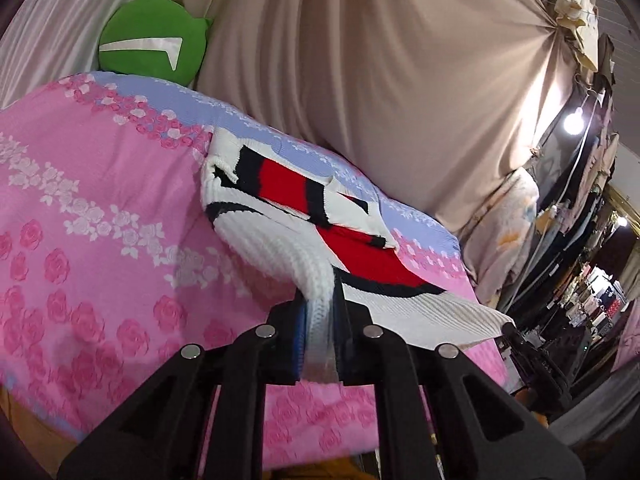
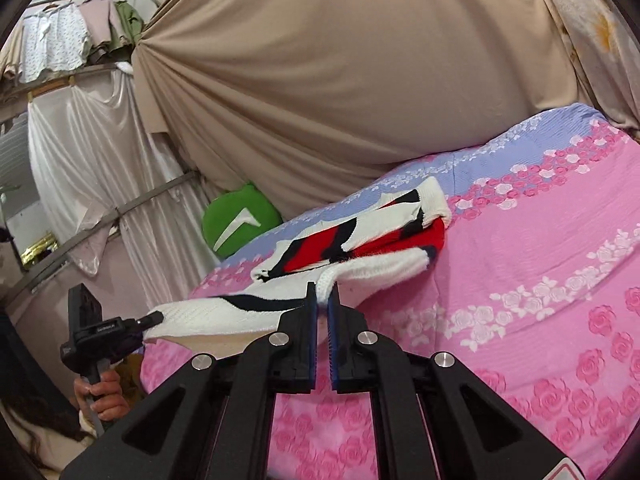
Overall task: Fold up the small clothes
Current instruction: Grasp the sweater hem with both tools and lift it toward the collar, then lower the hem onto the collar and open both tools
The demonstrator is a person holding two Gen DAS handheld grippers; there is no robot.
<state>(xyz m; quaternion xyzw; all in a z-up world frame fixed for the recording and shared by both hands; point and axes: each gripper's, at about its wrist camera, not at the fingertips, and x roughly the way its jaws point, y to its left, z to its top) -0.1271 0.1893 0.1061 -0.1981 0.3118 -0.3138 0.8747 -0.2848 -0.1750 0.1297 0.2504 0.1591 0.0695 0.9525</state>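
Fold step: left gripper (image 1: 318, 312) and right gripper (image 2: 323, 300) each clamp the knit sweater's (image 1: 280, 184) near hem (lower centre); carry it evenly toward the collar.

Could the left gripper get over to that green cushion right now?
Probably not: the left gripper has its jaws shut on the knit garment, and the green cushion lies beyond the bed.

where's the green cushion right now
The green cushion sits at the far end of the pink floral bedspread, against the beige curtain: upper left in the left wrist view, beyond the knitted sweater.
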